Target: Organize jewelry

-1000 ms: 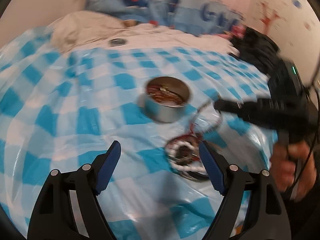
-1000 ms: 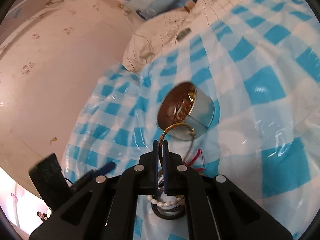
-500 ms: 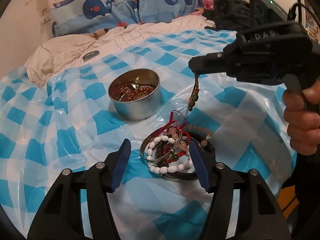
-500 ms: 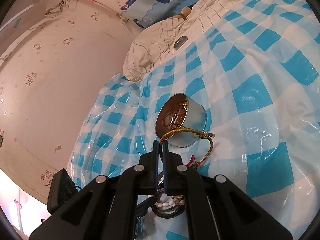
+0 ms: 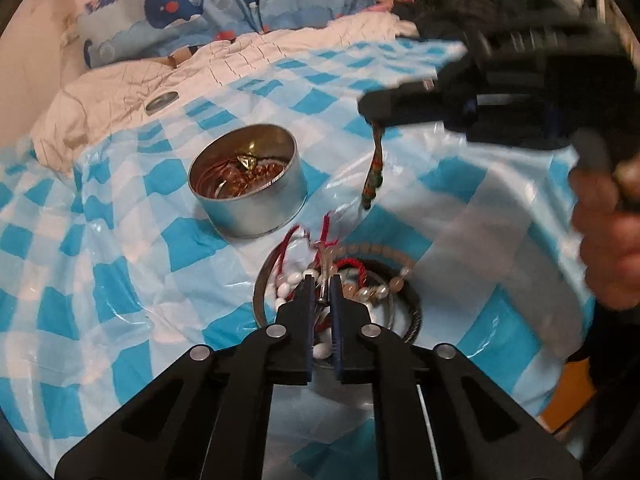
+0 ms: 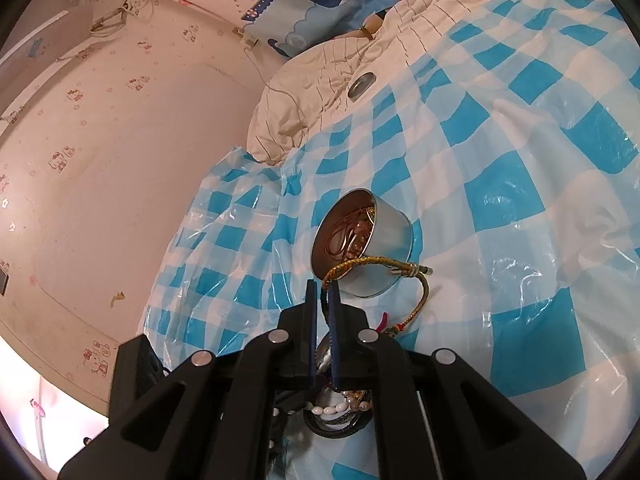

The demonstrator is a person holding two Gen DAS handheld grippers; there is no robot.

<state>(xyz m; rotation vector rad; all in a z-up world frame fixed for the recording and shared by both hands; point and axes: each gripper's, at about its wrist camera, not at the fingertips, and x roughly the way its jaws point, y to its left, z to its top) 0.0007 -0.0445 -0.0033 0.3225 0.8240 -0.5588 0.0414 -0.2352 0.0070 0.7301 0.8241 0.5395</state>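
While left view shows right gripper (image 5: 370, 114) dangling cord (image 5: 374, 172), right view shows cord (image 6: 384, 264) pinched. Left gripper (image 5: 321, 286), wide earlier, just closed on pile (image 5: 360, 284) strand beside tin (image 5: 256, 200).

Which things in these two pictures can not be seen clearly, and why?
- Left wrist view: right gripper and hand are motion-blurred.
- Left wrist view: left gripper covers part of the jewelry pile.
- Right wrist view: pile mostly behind the gripper; woven bracelet visible.

The left gripper (image 5: 321, 280) has come down onto the jewelry pile (image 5: 360, 288), its fingers just closing on a strand.
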